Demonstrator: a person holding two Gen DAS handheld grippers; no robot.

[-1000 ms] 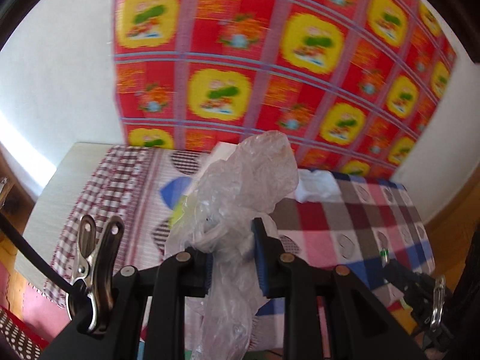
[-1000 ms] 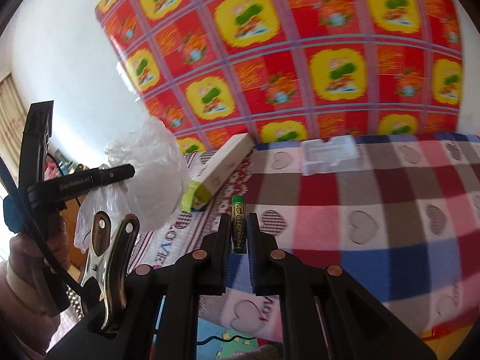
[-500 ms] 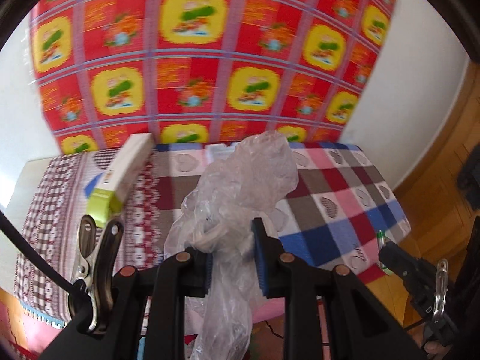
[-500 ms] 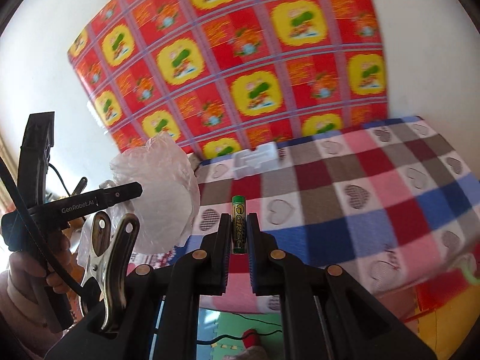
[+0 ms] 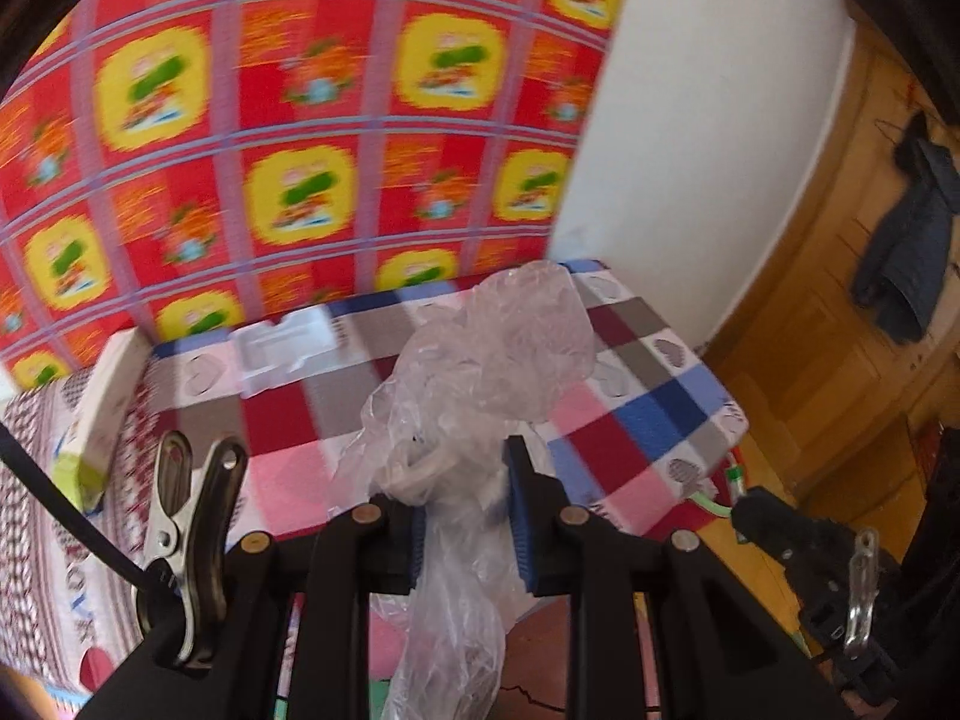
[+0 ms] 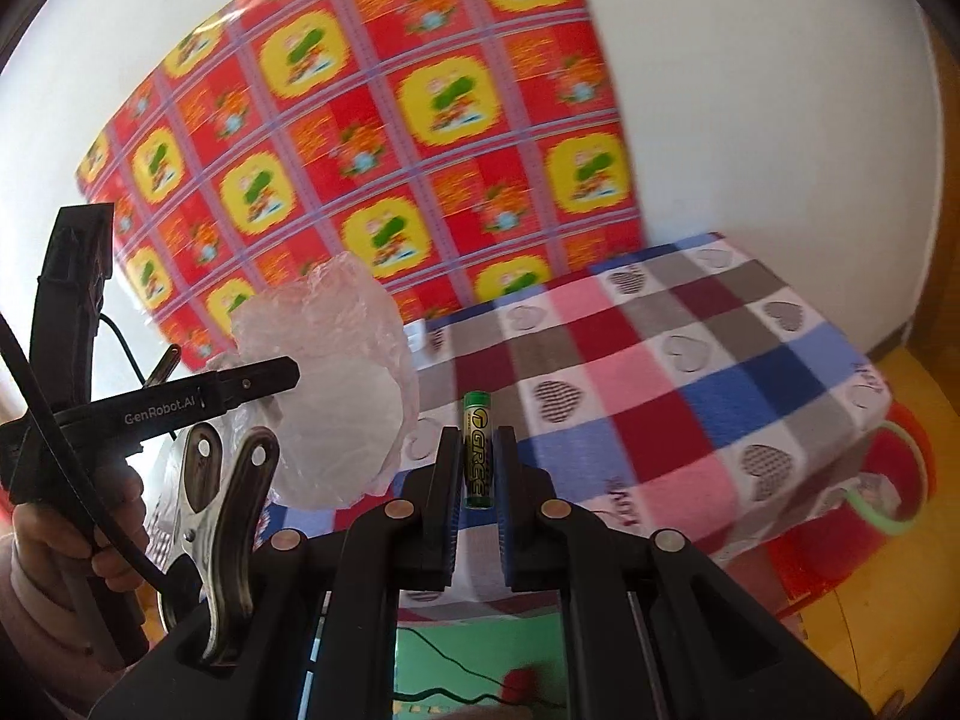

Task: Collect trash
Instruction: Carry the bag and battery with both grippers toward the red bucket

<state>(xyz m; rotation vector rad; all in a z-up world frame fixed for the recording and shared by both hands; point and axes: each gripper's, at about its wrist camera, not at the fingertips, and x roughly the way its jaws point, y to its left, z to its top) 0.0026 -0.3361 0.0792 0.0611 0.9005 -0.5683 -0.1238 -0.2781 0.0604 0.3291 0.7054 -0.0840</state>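
Crinkled clear plastic, the bag (image 5: 480, 372) is billowing limp and weightless from the left tool (image 5: 462, 516), which is pinching its bunched neck, while the right tool (image 6: 477, 480) is clamping the hard, slick battery (image 6: 477, 450) midway, both hanging before the counter (image 6: 690, 372).
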